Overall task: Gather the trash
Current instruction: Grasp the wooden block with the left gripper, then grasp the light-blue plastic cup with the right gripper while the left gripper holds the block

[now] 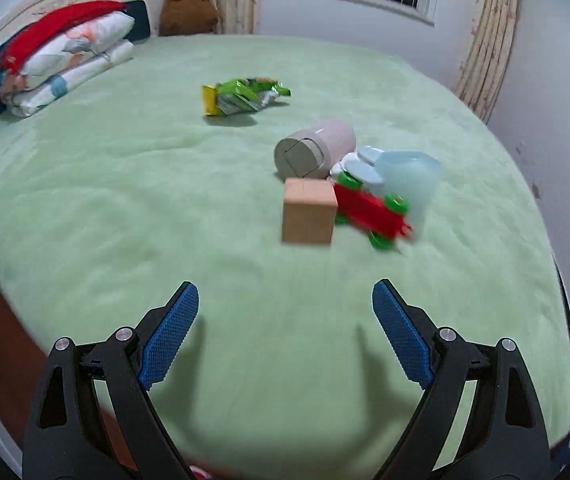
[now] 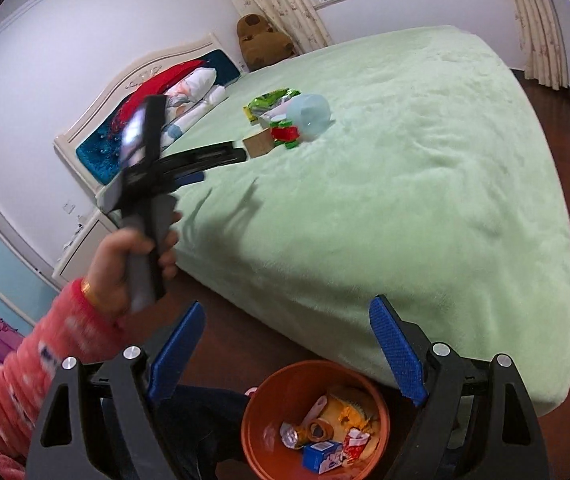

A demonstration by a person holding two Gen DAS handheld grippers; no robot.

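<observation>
A crumpled green and yellow snack wrapper (image 1: 245, 95) lies on the green bed (image 1: 125, 200), far ahead of my left gripper (image 1: 285, 300), which is open and empty over the near part of the blanket. In the right wrist view the wrapper (image 2: 271, 101) shows behind the toy pile. My right gripper (image 2: 287, 320) hangs open and empty above an orange bin (image 2: 261, 420) on the floor, which holds several bits of trash. A hand in a pink sleeve (image 2: 125, 268) carries the left gripper (image 2: 221, 158) over the bed's edge.
On the bed lie a beige cylinder (image 1: 317, 148), a wooden block (image 1: 309, 212), a red and green toy (image 1: 373, 212) and a pale blue cup (image 1: 409, 176). Folded bedding (image 1: 65, 56) and a brown plush toy (image 1: 189, 4) sit by the headboard. Dark wooden floor (image 2: 553, 92) surrounds the bed.
</observation>
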